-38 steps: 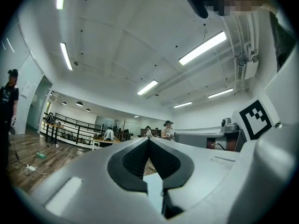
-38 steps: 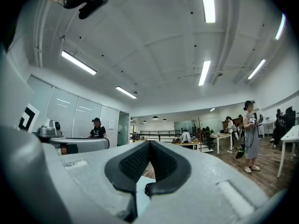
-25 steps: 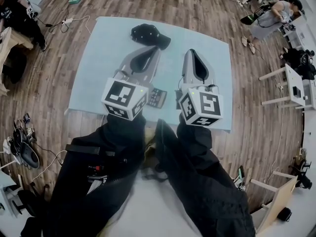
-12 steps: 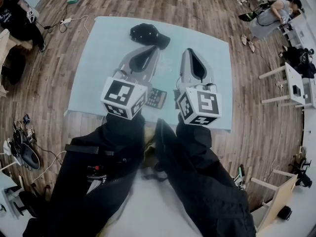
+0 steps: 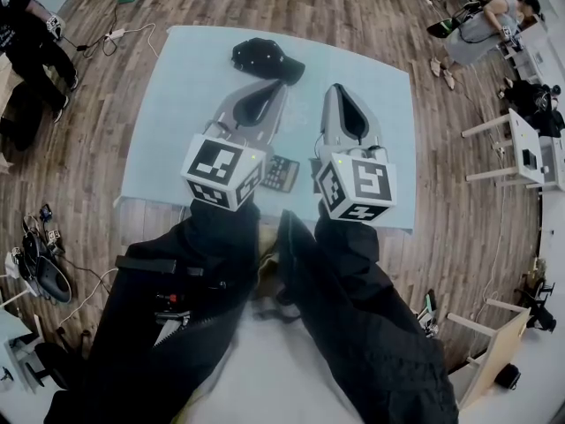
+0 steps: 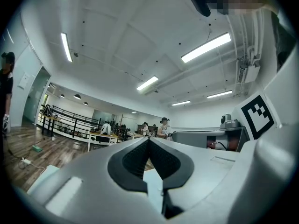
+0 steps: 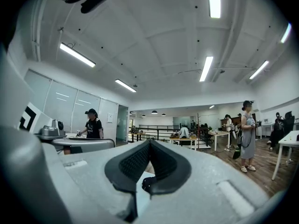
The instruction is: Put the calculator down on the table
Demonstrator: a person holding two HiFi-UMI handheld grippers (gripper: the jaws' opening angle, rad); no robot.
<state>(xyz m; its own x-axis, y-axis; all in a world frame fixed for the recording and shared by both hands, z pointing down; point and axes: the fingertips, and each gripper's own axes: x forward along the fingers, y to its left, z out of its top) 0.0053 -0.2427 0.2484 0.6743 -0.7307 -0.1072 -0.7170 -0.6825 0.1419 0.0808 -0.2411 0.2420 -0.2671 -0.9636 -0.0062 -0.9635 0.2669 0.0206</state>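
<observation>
Nothing much has moved since a moment ago: both grippers hang in almost the same spot over the table, and the calculator lies where it did.

The table point(image 5: 177, 104) is big and light blue, with a wood floor all around it. The left gripper point(image 5: 281, 87) and the right gripper point(image 5: 338, 88) are held side by side above the middle of the tabletop, pointing toward its far edge. Both have their jaws pressed together with nothing between them; each gripper view shows this plainly. A black cap point(image 5: 265, 60) sits near the far edge, just past the tip of the left gripper. The calculator point(image 5: 281, 173) is small and dark. It lies flat near the near edge of the tabletop, between the two marker cubes, and neither gripper touches it.

So the calculator looks like it is already put down. To end this step well, the grippers should go up and away slowly. They should stay high so they do not bump the calculator or push the cap.
</observation>
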